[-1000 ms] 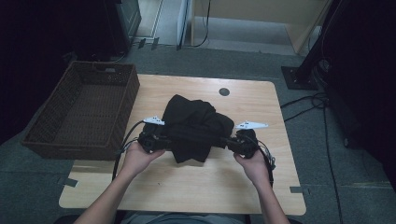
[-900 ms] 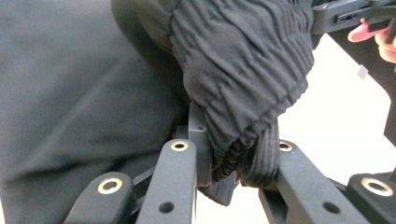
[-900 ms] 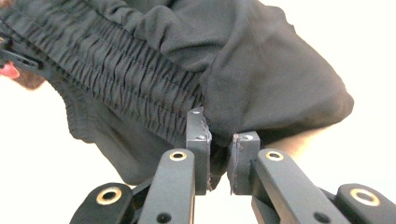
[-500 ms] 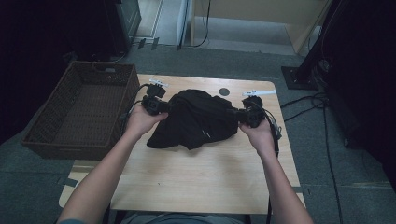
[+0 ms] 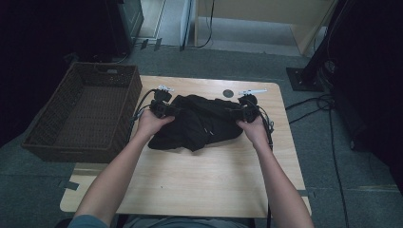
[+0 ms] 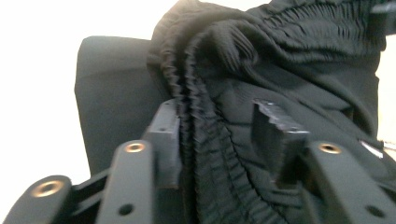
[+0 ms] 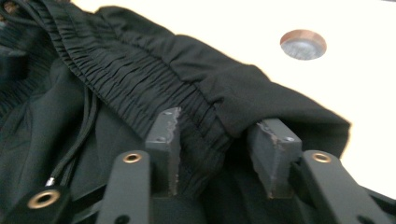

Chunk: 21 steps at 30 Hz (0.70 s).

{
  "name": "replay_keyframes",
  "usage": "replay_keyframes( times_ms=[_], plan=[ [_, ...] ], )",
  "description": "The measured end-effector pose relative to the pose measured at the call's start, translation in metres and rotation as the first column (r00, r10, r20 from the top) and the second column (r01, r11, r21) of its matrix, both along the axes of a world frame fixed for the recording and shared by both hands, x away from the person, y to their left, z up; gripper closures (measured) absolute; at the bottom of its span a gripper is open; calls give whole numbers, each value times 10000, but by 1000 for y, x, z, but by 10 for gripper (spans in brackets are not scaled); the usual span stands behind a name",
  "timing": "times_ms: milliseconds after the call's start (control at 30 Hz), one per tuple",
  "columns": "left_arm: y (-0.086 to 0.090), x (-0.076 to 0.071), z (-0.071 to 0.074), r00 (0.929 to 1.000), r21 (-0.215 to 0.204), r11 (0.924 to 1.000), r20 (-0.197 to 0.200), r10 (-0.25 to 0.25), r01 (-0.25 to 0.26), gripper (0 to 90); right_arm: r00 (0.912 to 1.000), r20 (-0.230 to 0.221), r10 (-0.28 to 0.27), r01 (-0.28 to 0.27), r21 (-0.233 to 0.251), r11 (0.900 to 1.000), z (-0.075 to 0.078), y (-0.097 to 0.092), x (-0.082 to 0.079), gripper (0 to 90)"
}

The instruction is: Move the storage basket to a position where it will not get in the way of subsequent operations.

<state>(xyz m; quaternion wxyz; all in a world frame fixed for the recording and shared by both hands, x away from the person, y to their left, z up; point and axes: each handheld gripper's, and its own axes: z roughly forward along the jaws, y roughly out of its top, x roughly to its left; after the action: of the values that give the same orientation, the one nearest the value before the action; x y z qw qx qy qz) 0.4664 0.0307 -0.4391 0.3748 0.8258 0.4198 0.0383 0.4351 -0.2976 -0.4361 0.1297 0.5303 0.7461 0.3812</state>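
Note:
A black garment with a gathered elastic waistband and a drawstring lies crumpled on the far half of the wooden table. My left gripper is at its left end and my right gripper at its right end. Both pairs of jaws have just been opening. The waistband still runs between each pair. In the left gripper view, the left gripper has fabric against one pad and a gap at the other. The right gripper stands apart around the band, not pressing it.
A dark wicker basket stands off the table's left side, its inside bare. A round cable grommet sits in the tabletop just beyond the garment. Cables trail on the floor at the right. Bare wood lies in front of the garment.
Both hands carried the garment from the table's middle toward its far edge and spread apart. The jaws, shut on the waistband before, now stand apart.

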Motion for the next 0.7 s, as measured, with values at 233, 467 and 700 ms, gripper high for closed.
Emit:
replay_keyframes(
  times_ms=[233, 467, 700],
  plan=[
    [9, -17, 21, 9999, -401, 9992, 98, -35, 39, 389, 9987, 466, 220, -233, 272, 9994, 18, -6, -19, 526],
    [13, -51, 37, 9976, -596, 9971, 541, -443, 475, 363, 9972, 527, 536, -562, 490, 9972, 9, -2, -52, 493],
    [11, -76, 14, 9978, -583, 9964, 289, -598, 615, 364, 9970, 96, 764, -767, 250, 9967, -20, 20, -65, 387]
  ],
)
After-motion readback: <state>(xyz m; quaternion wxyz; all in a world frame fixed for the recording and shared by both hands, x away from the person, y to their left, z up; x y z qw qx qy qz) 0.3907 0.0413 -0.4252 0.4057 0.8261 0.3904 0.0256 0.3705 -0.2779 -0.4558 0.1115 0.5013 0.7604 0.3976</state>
